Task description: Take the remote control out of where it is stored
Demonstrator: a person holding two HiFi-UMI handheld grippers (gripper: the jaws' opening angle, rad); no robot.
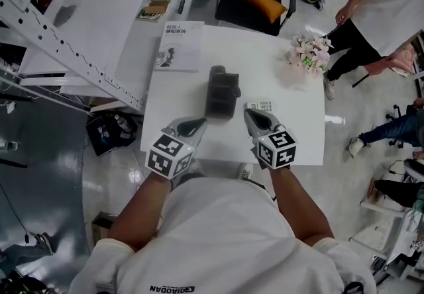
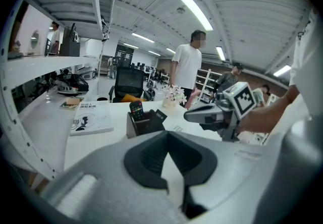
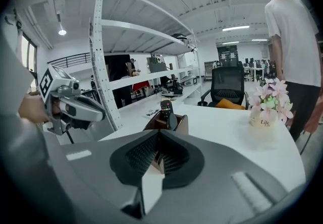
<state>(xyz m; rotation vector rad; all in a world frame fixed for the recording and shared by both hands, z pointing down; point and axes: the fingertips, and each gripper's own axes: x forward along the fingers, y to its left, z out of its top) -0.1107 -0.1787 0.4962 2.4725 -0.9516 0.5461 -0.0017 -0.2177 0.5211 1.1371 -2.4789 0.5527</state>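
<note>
1. Approach is the step in hand, by our reading: the remote control (image 2: 136, 110) stands upright in the dark holder (image 1: 222, 93) at the middle of the white worktop (image 1: 291, 127), untouched. Both grippers hover short of it over the near edge.
2. We see the left gripper (image 1: 197, 123) just left of the holder's near end, its fingers closed together on nothing.
3. We see the right gripper (image 1: 250, 114) just right of the holder, its fingers likewise closed and empty.
4. Next, we judge, one gripper has to open its fingers, come over the holder, close on the remote's exposed top and lift straight up. The other could steady the holder, which looks light enough to ride up with the remote.
5. From the head view we can hardly pick the remote out inside the dark holder. Only the gripper views show its buttoned upper end, and the holder's wall hides its lower part.
6. A pale keypad-like thing (image 1: 260, 106) lies beside the right gripper; it may be a calculator, but it is too small to tell.
7. A second dark item (image 2: 159, 115) leans in the holder beside the remote; we cannot name it.
</note>
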